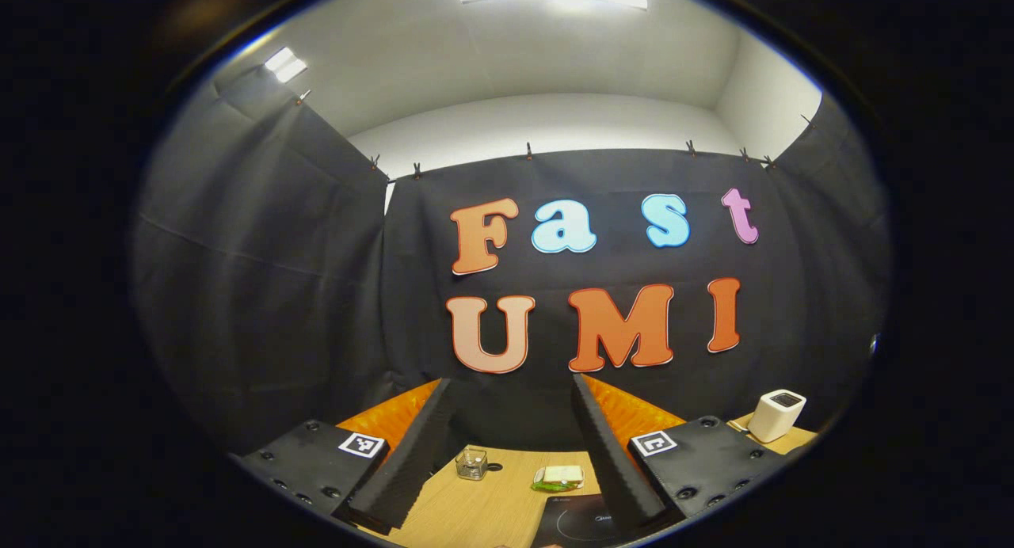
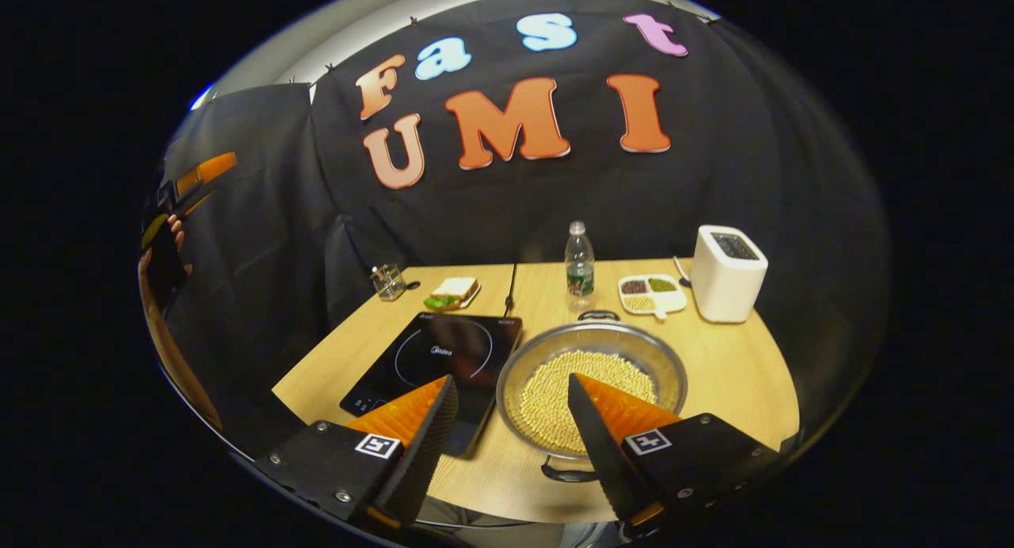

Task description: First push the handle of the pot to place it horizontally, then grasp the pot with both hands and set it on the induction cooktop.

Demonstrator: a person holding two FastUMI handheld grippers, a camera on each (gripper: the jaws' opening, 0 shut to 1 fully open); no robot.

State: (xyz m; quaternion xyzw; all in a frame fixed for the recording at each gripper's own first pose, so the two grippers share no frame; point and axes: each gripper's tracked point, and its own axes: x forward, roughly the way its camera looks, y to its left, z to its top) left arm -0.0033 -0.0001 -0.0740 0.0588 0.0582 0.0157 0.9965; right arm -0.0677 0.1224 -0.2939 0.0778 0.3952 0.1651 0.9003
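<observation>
Nearest, in the right gripper view, the right gripper (image 2: 511, 421) hangs above the table's near edge, fingers spread wide with nothing between them. Just beyond the fingertips sits the pot (image 2: 590, 397), a shallow steel pan loaded with pale beans (image 2: 554, 393). Its handles lie on the near–far line: near handle (image 2: 566, 473) towards the gripper, far handle (image 2: 598, 316) towards the wall. So the turning push is not yet done, by my reading.

Risks from here:
- The pot is full and shallow; a sharp shove on a handle may slop beans over the rim.
- It stands just beside the induction cooktop (image 2: 436, 358), their edges almost touching. Swinging it round could ride the rim up onto the cooktop or nudge the cooktop aside.
- The near handle sits close to the wooden table (image 2: 737, 390) edge; a push towards the person may bring the pot over it.

Farther back: a water bottle (image 2: 579, 264) stands right behind the far handle and could topple if the pot slides back. Divided snack dish (image 2: 652, 292), white box appliance (image 2: 727, 272), sandwich (image 2: 451, 291) and small glass jar (image 2: 387, 281) are well apart.

The left gripper (image 1: 511, 437), in the left gripper view, is spread open, empty, raised and aimed at the wall; a two-handed lift started before it is level risks tipping.
</observation>
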